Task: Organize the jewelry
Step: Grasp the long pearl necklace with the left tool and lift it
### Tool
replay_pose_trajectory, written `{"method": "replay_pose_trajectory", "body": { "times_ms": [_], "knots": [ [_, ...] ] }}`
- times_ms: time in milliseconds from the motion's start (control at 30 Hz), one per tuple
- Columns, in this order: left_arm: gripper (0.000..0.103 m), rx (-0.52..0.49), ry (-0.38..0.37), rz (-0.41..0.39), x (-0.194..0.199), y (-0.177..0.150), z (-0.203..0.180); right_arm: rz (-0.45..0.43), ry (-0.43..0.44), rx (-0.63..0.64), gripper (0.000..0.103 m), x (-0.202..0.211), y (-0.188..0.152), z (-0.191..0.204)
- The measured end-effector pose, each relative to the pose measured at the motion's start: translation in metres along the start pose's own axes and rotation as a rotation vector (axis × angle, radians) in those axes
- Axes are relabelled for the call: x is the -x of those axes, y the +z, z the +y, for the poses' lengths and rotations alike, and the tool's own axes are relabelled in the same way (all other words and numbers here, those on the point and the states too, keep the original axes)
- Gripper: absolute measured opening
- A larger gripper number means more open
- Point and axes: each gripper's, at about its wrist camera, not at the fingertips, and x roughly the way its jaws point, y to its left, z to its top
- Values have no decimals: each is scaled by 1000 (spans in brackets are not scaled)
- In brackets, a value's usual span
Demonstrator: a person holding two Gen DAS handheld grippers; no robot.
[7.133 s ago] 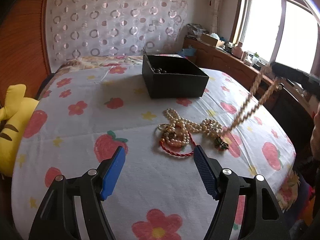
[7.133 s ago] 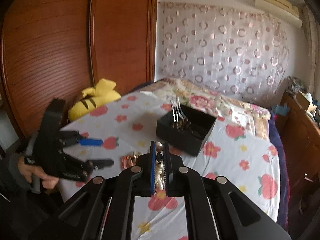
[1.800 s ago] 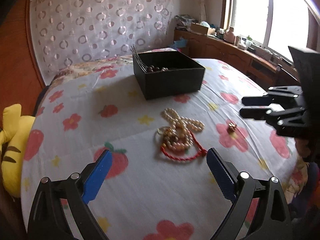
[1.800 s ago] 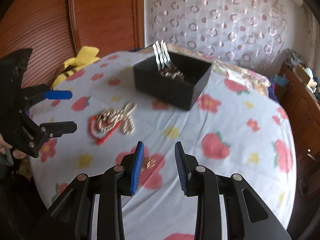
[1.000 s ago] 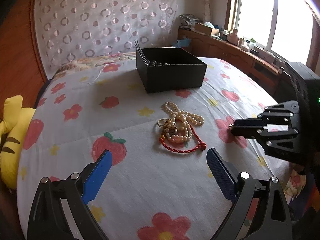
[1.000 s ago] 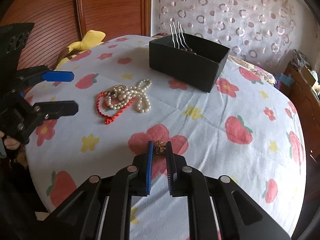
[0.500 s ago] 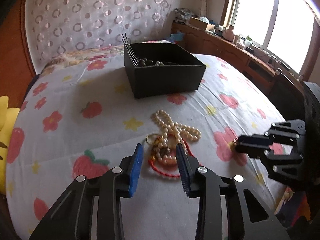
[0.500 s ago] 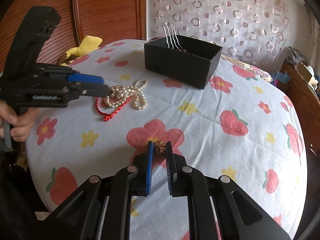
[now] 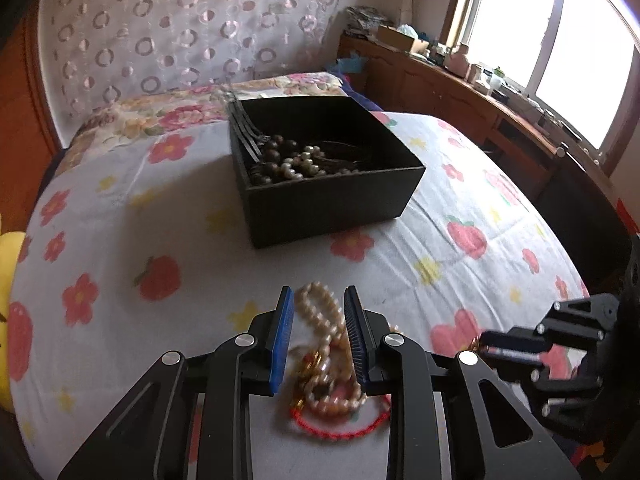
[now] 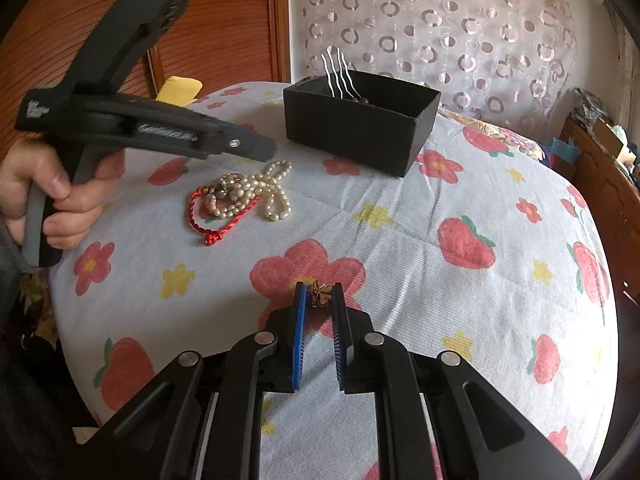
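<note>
A pearl necklace (image 9: 322,332) lies tangled with a gold ring and a red cord bracelet (image 9: 340,432) on the flowered bedsheet; the pile also shows in the right wrist view (image 10: 248,196). My left gripper (image 9: 318,308) hovers over the pile, its fingers narrowed on either side of the pearl strand but apart from it. My right gripper (image 10: 319,294) is shut on a small gold brooch (image 10: 319,295) just above the sheet. A black box (image 9: 320,168) holding beads and hairpins stands behind the pile.
A yellow plush toy (image 9: 8,280) lies at the bed's left edge. A wooden sideboard (image 9: 480,104) with clutter runs under the window at right. A wooden wardrobe (image 10: 224,20) stands behind the bed.
My left gripper has moved forward and down over the jewelry pile and narrowed around the pearl strand. My right gripper still holds the brooch in about the same place.
</note>
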Motion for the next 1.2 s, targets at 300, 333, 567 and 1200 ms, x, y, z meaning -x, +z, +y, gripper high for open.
{"method": "replay_pose_trajectory", "body": {
  "times_ms": [300,333,567,1200],
  "knots": [
    [18,-22,59,63,-22,4,4,-3,2,-2,14,0,0,1],
    [18,-29,61,61,-22,3,3,-1,1,-1,14,-1,0,0],
    [4,-90,83,60,-29,7,-5,-1,0,0,14,-1,-1,0],
    [3,-106,-5,-259,88,34,-37,-53,-2,-10,14,13,12,2]
  ]
}}
